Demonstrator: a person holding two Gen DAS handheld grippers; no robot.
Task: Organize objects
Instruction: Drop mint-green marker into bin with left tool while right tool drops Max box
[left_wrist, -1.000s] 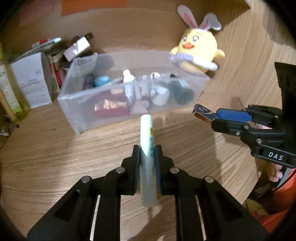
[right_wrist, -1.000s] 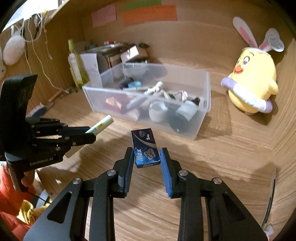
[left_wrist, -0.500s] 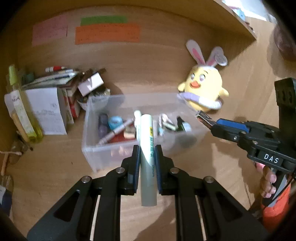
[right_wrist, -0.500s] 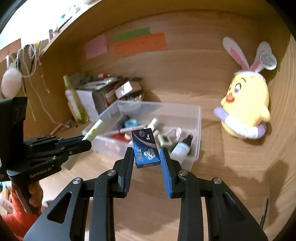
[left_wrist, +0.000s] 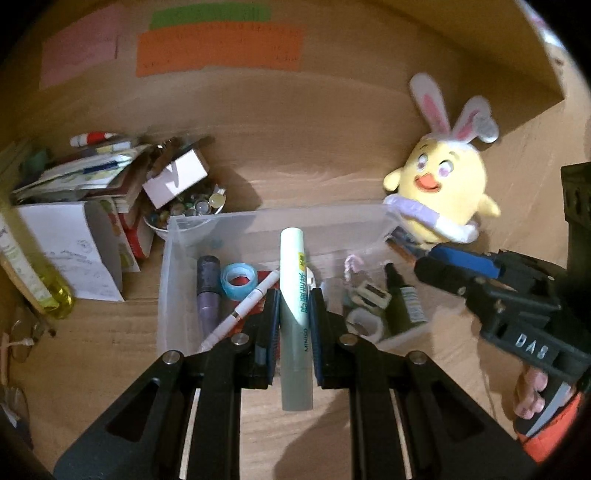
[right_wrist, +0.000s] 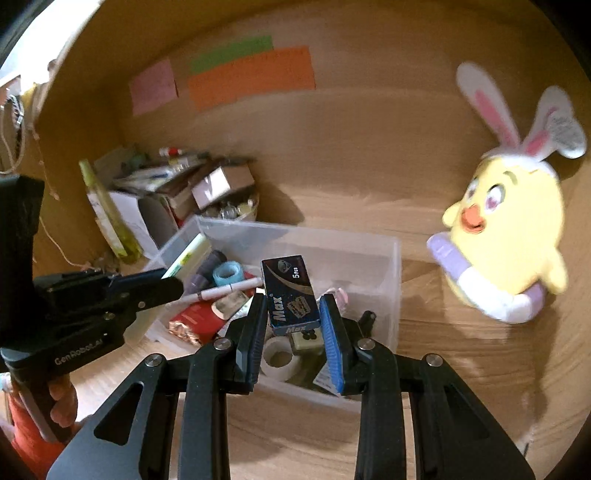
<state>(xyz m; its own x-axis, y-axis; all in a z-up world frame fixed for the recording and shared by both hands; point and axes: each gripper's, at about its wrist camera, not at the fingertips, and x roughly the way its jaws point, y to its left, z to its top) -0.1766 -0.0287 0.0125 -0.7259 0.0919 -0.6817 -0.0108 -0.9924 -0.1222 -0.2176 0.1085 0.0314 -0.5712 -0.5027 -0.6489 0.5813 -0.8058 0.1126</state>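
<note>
Left wrist view: the left hand-held gripper (left_wrist: 293, 325), clamped on the pale green tube (left_wrist: 293, 306), has advanced from short of the clear bin (left_wrist: 164, 295) to above it; the right hand-held gripper (right_wrist: 293, 332), pinching the blue Max box (right_wrist: 290, 295), has followed, so both drops look imminent
</note>
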